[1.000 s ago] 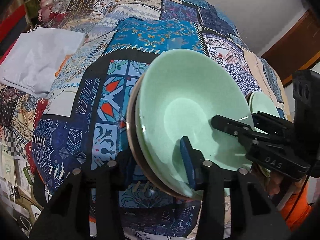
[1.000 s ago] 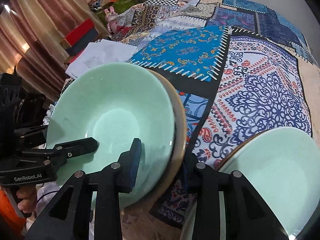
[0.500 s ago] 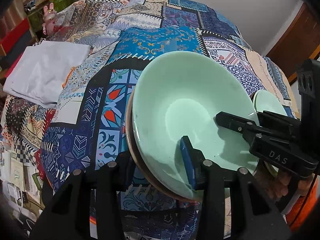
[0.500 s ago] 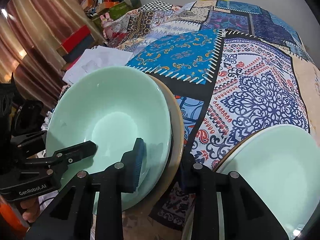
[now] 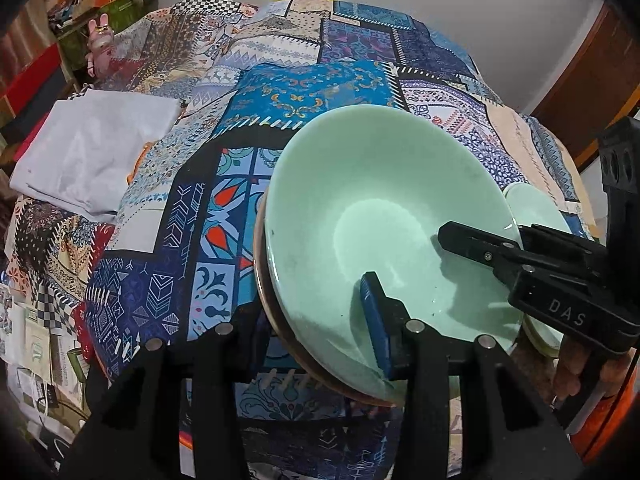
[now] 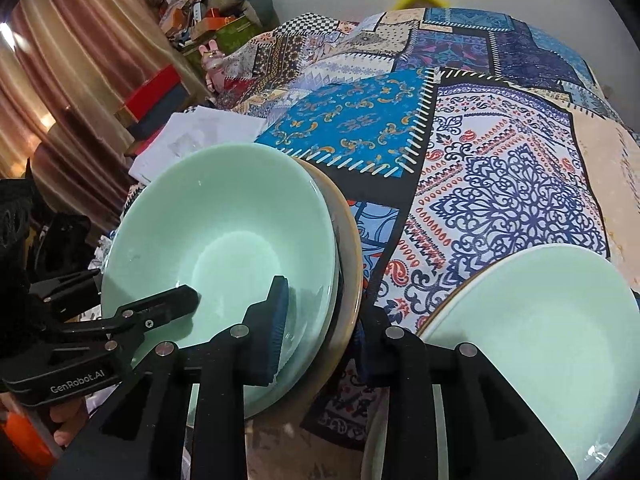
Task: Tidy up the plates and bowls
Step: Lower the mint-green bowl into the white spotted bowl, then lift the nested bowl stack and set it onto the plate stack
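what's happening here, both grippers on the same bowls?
Yes. A person works two handheld grippers on one stack of pale green bowls that is tipped up over the patchwork cloth. The left gripper clamps the stack's near rim, one pad inside the top bowl. The right gripper clamps the opposite rim the same way. A second green dish sits to the right.

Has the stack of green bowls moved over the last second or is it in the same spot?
Yes. In the left wrist view the stack of green bowls has tipped up and shifted toward the blue floral patch of the cloth, its far rim now nearly reaching that patch.
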A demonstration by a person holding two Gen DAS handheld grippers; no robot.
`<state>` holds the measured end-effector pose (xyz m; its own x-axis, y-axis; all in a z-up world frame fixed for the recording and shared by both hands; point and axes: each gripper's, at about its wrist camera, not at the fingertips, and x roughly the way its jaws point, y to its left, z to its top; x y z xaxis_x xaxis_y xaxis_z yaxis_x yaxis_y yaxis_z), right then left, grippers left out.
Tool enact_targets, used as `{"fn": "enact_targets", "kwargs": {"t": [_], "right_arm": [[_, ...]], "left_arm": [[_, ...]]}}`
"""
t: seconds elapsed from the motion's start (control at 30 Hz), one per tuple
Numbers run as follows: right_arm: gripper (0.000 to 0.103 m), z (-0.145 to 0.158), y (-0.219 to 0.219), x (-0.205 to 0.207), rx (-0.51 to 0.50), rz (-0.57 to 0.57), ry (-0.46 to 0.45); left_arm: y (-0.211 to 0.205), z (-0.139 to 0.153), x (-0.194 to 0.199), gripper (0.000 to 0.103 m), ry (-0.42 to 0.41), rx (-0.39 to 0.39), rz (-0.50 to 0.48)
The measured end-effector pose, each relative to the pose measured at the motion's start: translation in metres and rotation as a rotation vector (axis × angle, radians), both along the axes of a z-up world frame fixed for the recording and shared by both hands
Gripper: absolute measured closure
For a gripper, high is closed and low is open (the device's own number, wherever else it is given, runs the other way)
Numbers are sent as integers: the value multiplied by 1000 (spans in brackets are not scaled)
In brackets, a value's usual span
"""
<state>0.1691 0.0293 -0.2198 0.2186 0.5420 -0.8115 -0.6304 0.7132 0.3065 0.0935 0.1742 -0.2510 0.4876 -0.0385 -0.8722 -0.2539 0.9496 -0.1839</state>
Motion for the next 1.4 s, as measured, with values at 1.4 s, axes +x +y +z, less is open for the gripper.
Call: {"fn": "enact_targets", "kwargs": {"t": [1.4], "right_arm": [[77, 58, -121, -8, 43, -202, -96]], "left_arm": [[-116, 57, 24, 60, -87, 5, -194]]}}
